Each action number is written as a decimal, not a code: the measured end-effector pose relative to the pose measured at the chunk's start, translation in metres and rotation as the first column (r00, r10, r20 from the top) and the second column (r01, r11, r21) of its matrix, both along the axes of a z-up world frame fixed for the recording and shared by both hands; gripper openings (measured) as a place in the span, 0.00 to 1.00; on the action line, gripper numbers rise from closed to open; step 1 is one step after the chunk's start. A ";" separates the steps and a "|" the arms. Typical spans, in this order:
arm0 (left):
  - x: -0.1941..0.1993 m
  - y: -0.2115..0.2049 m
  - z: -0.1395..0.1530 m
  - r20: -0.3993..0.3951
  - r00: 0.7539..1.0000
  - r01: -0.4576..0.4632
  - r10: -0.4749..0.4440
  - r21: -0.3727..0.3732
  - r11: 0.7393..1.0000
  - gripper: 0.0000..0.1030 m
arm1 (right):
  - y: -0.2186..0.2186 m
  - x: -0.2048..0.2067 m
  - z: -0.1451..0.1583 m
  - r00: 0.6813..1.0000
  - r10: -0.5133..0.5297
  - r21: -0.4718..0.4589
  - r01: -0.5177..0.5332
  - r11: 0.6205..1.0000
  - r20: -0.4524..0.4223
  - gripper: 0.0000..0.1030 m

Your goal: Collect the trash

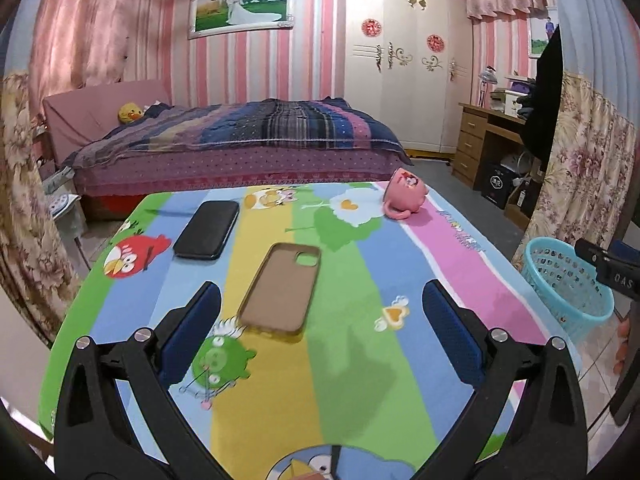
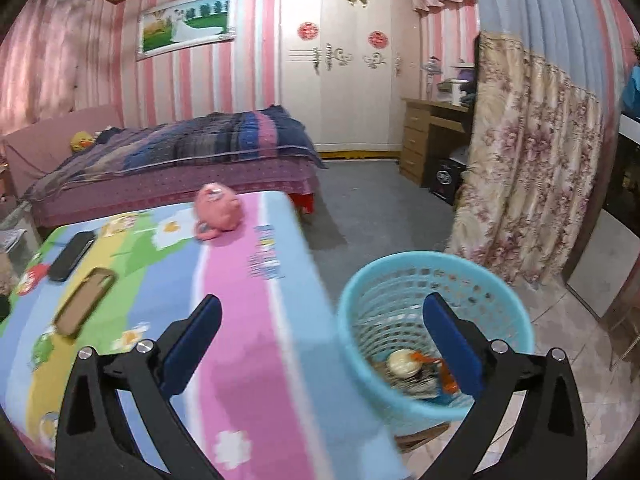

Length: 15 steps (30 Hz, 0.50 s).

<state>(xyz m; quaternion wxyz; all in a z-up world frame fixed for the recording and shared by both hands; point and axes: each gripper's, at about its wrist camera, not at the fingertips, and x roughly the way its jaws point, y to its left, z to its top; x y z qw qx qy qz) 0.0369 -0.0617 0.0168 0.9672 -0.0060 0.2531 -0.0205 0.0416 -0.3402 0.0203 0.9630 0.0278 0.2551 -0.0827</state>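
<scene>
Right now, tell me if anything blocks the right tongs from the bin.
Nothing visible does. The right tongs hang open above the table edge and the blue bin, whose mouth is uncovered, with trash already at the bottom.

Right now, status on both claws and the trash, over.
Left claw open over table, empty. Right claw open, empty, above blue basket. Trash inside basket. Nothing blocking.

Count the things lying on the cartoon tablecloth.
3. A black phone lies far left, an empty phone case near the middle just in front of it, and a tipped pink mug at the far right edge. The grippers may hide more.
</scene>
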 end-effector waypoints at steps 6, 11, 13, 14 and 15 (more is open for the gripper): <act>-0.018 0.004 -0.009 0.008 1.000 0.009 -0.009 0.019 1.000 0.95 | 0.052 -0.025 -0.005 0.999 0.044 -0.020 -0.044 0.999 0.005 0.96; -0.025 0.007 -0.012 0.006 1.000 0.030 -0.030 0.008 1.000 0.95 | 0.080 -0.040 -0.006 0.998 0.060 -0.048 -0.059 0.997 0.015 0.96; -0.025 0.010 -0.014 0.003 0.999 0.032 -0.032 -0.001 0.999 0.95 | 0.086 -0.046 -0.007 0.999 0.050 -0.057 -0.049 0.997 0.019 0.96; -0.025 0.012 -0.015 0.000 0.999 0.034 -0.034 -0.007 0.999 0.95 | 0.088 -0.049 -0.008 0.999 0.048 -0.057 -0.047 0.997 0.021 0.96; -0.025 0.012 -0.015 -0.001 0.999 0.036 -0.036 -0.010 0.999 0.95 | 0.090 -0.052 -0.008 0.999 0.040 -0.053 -0.039 0.998 0.024 0.96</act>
